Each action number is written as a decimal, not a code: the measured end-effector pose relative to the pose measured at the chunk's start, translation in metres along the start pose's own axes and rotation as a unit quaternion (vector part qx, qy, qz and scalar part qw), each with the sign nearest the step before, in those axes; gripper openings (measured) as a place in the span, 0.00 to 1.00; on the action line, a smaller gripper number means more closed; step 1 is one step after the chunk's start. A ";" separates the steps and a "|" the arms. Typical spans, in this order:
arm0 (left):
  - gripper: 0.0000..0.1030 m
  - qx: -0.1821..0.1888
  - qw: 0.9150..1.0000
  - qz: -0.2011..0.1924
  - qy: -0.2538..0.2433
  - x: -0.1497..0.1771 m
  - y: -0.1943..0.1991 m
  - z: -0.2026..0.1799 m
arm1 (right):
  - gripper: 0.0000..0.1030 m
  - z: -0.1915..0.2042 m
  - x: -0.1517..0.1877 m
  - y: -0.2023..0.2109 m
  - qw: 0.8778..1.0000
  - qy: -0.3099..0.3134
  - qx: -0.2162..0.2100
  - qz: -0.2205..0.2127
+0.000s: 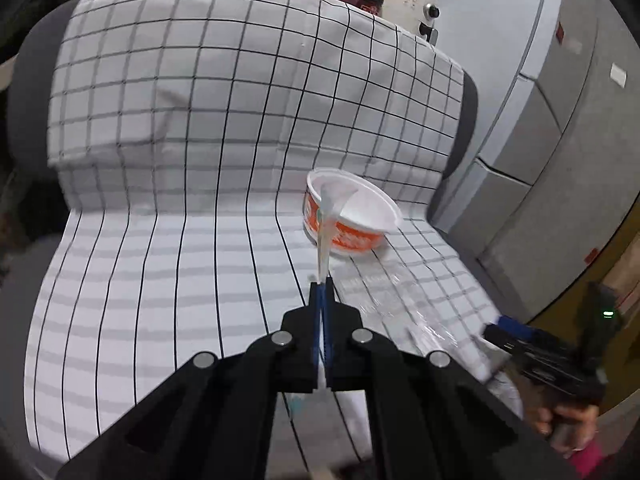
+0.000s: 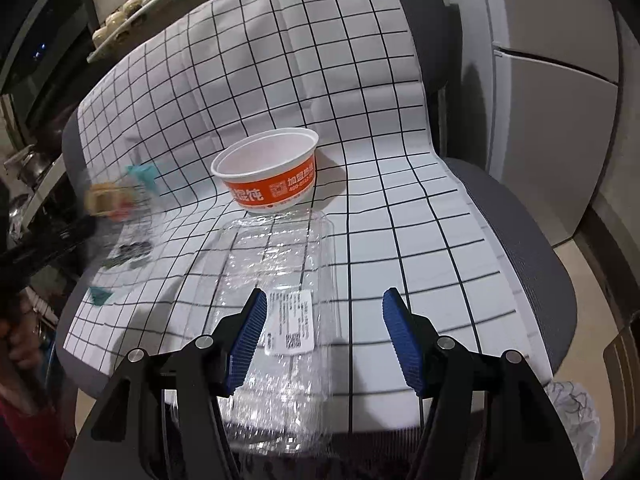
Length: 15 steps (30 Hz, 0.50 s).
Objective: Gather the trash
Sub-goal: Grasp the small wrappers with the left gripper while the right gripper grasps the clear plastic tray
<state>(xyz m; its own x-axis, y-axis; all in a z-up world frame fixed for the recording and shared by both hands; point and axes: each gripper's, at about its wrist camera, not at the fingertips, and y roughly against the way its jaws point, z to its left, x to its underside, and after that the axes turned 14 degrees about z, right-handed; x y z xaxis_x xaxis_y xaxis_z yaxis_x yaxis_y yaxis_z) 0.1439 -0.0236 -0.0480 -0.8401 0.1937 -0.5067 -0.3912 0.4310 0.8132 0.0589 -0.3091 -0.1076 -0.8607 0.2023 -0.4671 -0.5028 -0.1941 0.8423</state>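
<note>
The left gripper [image 1: 322, 280] has its 2 blue fingers pressed together on a thin transparent wrapper [image 1: 325, 232], which stands up in front of the orange and white paper bowl [image 2: 269, 172]. The bowl sits upright on the checked cloth [image 2: 384, 216] that covers the grey chair [image 2: 520, 232]. The right gripper [image 2: 324, 312] has its fingers spread wide above a clear plastic box [image 2: 280, 264], which lies on the cloth just in front of the bowl.
</note>
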 end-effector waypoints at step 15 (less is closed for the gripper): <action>0.27 -0.053 0.996 0.070 -0.004 0.021 -0.045 -0.008 | 0.66 0.000 0.028 0.007 1.000 0.000 0.011 0.005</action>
<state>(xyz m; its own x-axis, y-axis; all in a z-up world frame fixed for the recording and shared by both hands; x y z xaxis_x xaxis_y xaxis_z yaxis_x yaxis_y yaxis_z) 0.1409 -0.0460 -0.0932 -0.8866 0.2527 -0.3874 -0.3079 0.3028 0.9020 0.0316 -0.3046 -0.1143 -0.8661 0.1999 -0.4582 -0.4918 -0.1756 0.8528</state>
